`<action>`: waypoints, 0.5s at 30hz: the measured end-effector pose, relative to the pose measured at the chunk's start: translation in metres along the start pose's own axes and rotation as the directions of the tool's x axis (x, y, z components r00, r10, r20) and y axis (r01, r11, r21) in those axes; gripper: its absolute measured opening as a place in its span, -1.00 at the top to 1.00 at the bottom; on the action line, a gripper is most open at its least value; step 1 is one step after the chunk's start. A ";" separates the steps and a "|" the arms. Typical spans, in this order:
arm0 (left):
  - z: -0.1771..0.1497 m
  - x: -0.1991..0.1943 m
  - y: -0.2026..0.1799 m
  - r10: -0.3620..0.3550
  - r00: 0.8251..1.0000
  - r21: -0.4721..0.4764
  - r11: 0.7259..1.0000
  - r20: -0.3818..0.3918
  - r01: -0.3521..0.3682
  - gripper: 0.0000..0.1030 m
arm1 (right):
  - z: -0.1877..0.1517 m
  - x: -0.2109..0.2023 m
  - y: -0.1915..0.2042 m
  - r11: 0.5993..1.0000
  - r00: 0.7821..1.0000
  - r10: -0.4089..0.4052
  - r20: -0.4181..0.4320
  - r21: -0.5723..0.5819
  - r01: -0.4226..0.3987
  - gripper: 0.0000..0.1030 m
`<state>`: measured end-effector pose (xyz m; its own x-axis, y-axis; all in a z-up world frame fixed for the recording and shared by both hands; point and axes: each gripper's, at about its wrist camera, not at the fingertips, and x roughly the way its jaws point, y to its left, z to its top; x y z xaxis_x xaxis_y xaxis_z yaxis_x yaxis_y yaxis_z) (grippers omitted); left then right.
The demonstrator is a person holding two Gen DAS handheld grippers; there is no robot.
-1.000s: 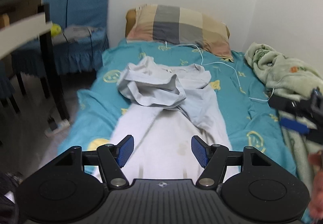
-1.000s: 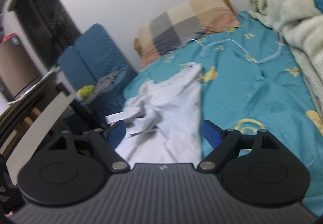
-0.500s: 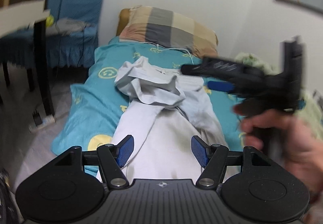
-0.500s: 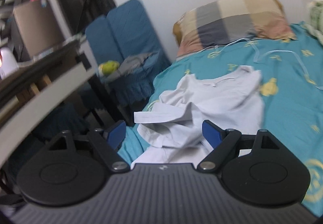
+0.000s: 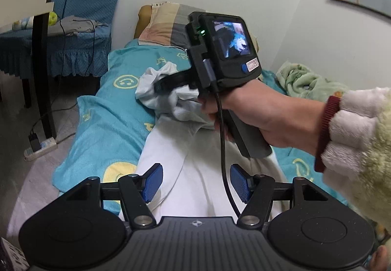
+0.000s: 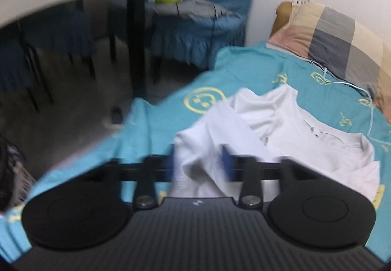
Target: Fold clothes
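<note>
White shirt (image 5: 195, 168) lies lengthwise on the bed (image 5: 110, 119), on the teal smiley sheet. Its lower body is roughly flat toward me; the upper part is bunched in a heap (image 6: 220, 139) near the collar (image 6: 342, 139). No clean fold is visible anywhere, so I judge the task to be at its very start: the garment is not yet spread out, sleeves not brought in, body not halved.

My right gripper (image 6: 199, 163) is reaching into the bunched cloth. Its jaws are closing, with a ridge of white fabric between the blue pads (image 6: 227, 161); the right wrist view is smeared, so I cannot confirm that the pads already press on the cloth. In the left wrist view the same tool sits in my right hand (image 5: 264, 112), its nose buried in the crumple.

My left gripper (image 5: 196, 184) hovers over the lower body of the shirt, jaws apart, nothing held.

Judgement on what remains: pull the bunched section out flat, smooth it, then do all folds. Checked pillow (image 6: 342, 36) and green blanket (image 5: 308, 80) lie clear of the work area.
</note>
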<state>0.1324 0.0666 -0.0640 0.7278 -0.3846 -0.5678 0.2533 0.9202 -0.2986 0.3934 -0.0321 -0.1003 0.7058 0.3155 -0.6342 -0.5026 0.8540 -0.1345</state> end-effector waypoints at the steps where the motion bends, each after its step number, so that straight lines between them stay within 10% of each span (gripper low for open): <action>1: 0.000 -0.001 0.001 -0.003 1.000 -0.006 1.000 0.003 0.003 -0.23 | 0.003 -0.001 -0.004 1.000 1.000 -0.012 0.014 0.011 0.012 0.79; 8: 0.001 -0.002 0.000 -0.002 1.000 -0.017 1.000 0.022 0.003 -0.23 | 0.009 -0.023 -0.096 0.932 0.976 -0.165 0.140 0.345 0.108 0.86; 15: -0.002 0.011 0.003 0.020 1.000 -0.019 1.000 -0.013 -0.020 -0.23 | -0.039 0.009 -0.180 0.776 0.953 -0.303 0.023 0.587 0.232 0.86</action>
<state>0.1401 0.0653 -0.0727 0.7244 -0.3670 -0.5836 0.2263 0.9262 -0.3016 0.4703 -0.1996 -0.1115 0.8363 0.0515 -0.5459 0.0670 0.9785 0.1949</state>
